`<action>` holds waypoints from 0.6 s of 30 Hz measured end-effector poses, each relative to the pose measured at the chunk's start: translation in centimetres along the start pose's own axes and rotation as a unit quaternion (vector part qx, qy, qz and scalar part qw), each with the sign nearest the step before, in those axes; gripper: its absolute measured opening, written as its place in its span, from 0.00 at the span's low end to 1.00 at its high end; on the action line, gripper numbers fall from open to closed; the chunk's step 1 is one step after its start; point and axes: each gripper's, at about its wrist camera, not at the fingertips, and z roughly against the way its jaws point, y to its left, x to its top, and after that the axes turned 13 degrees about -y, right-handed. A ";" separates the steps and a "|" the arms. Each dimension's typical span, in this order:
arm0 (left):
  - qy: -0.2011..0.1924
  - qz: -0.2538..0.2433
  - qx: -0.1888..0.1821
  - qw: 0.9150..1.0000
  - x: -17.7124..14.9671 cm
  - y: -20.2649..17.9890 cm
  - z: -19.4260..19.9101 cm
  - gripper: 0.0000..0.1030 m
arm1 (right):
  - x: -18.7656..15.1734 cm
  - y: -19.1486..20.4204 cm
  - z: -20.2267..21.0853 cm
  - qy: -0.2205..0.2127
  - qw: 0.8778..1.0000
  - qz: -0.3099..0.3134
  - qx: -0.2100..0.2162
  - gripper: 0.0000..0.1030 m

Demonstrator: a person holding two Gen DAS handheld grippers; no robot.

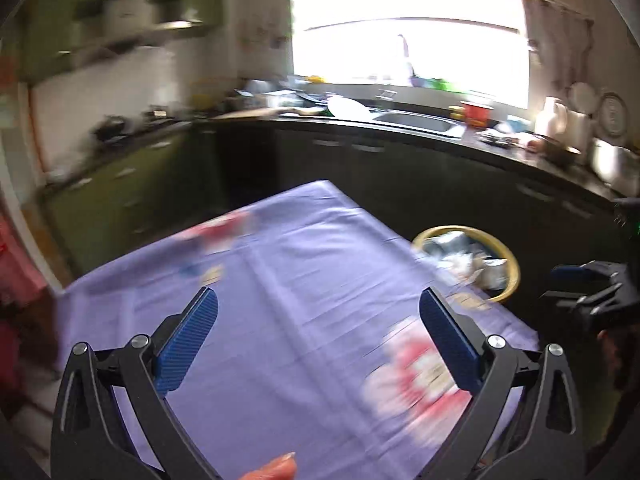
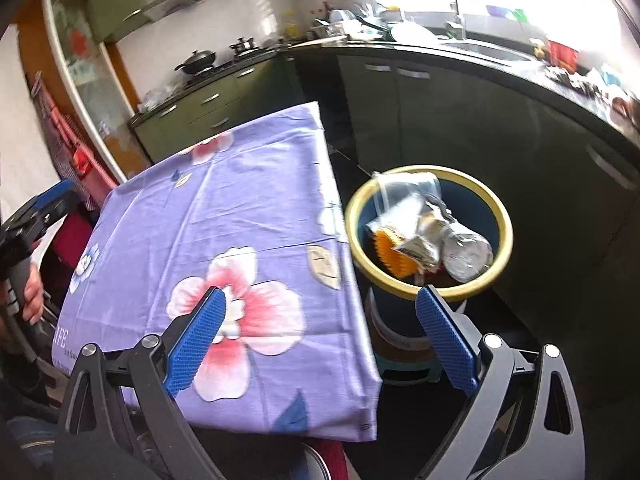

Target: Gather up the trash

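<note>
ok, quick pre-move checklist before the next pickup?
1. Left gripper empty, fingers apart: ok.
2. Right gripper empty, fingers apart: ok.
3. Trash bin beside the table, trash inside: ok.
4. Bin has room for more: cannot tell, wrappers pile near the rim.
5. Trash left on the purple tablecloth: none visible in the right wrist view; the left wrist view is blurred.
6. Next target picked: not ok.

From my left claw's view, motion smears the flower prints on the worktop's purple cloth (image 1: 304, 264), and the table's edge hides part of the yellow-rimmed bin (image 1: 512, 276). My right claw (image 1: 576, 284) is cut off at the frame's right edge there. Glare washes out the window (image 1: 408, 20). I cannot identify the crumpled wrappers (image 2: 416, 224) in the bin.
</note>
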 end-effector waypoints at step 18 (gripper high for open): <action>-0.042 0.103 0.164 0.980 -4.1 7.0 12.1 0.93 | 0.4 5.4 7.3 -0.105 0.992 0.053 -0.052 0.95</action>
